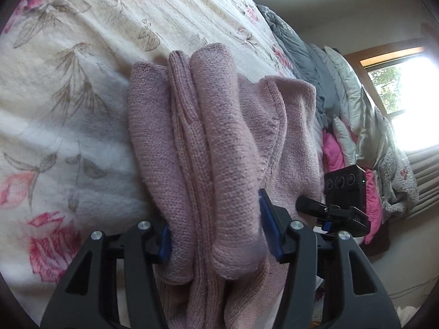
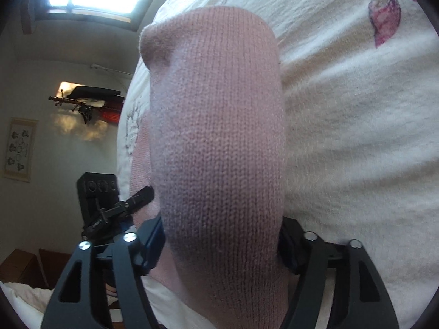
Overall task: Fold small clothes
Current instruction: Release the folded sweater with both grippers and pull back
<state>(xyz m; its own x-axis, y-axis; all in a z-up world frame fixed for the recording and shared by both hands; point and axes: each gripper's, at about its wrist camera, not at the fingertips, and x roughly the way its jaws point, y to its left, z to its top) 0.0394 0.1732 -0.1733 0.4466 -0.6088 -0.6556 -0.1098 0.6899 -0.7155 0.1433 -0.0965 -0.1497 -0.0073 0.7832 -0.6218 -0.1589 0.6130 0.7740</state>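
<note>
Left tool (image 1: 216, 235): jaws set fairly wide, clamped on a thick bunch of the pink knit garment (image 1: 208, 142); blue pads (image 1: 270, 233) press the folds on both sides.
Right tool (image 2: 222, 242): jaws set wide, clamped on a broad rounded fold of the same garment (image 2: 219, 142); one blue pad shows at the left of the fold, the other side is mostly hidden by the knit.
Garment, look: dusty pink, fine knit, gathered in several lengthwise rolls, with a ribbed hem edge (image 1: 279, 126) visible.
Garment, place: held between both tools over the bed, against the floral quilt (image 1: 68, 87).
Quilt: cream, with pink flowers and grey-brown leaves.
Writing: small lettering on a black clamp part (image 1: 356, 216), too blurred to read.
Bed, far end: heaped grey and pink bedding (image 1: 345, 126) below a window (image 1: 406, 87).
</note>
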